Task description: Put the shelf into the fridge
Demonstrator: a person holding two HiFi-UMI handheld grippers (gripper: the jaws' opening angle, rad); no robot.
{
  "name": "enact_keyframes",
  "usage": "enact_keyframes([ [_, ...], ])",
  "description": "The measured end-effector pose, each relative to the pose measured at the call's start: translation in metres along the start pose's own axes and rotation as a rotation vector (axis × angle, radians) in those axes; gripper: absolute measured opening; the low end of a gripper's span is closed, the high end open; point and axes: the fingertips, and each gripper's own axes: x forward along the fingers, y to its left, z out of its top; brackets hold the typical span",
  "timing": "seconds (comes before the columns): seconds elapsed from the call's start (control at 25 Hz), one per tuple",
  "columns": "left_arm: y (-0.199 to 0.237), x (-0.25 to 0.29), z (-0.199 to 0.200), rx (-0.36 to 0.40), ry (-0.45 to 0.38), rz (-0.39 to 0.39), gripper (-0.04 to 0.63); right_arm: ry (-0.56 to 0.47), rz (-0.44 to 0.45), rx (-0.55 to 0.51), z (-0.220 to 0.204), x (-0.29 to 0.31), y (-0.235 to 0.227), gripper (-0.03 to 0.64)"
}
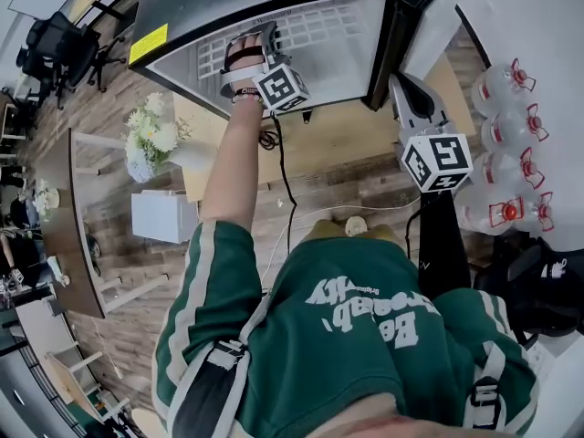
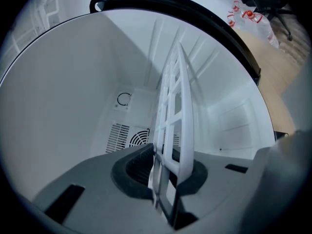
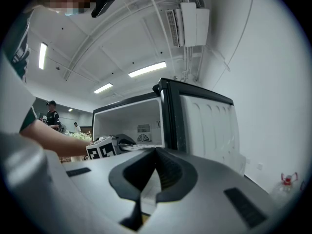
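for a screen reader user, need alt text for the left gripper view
The left gripper holds a white grid shelf edge-on between its fingers, reaching into the open fridge. The white back wall ahead carries a round fan vent and slatted grille; the fridge's black rim arcs overhead.

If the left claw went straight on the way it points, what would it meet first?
Probably the fridge's back wall near the fan vent; the shelf in the left claw would touch first. Depth unclear.

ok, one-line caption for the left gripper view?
Left gripper clamps the white grid shelf edge-on inside the open fridge, rear vent ahead.
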Motion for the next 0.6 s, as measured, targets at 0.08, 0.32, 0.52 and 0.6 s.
enact_keyframes([
  [0.08, 0.000, 0.000, 0.000, -0.001, 0.000, 0.000, 0.040, 0.002, 0.000, 0.001, 0.000, -0.001, 0.001, 0.003],
  [0.32, -0.001, 0.000, 0.000, 0.028, 0.009, 0.015, 0.093, -0.002, 0.010, -0.004, 0.003, -0.006, 0.008, 0.003],
  [0.52, 0.006, -0.017, 0.011, -0.043, -0.008, 0.028, 0.154, -0.011, 0.013, -0.007, 0.008, -0.014, 0.009, 0.003],
  [0.6, 0.004, -0.024, 0.016, -0.047, -0.017, 0.019, 0.158, -0.013, 0.015, -0.008, 0.009, -0.017, 0.011, 0.003],
])
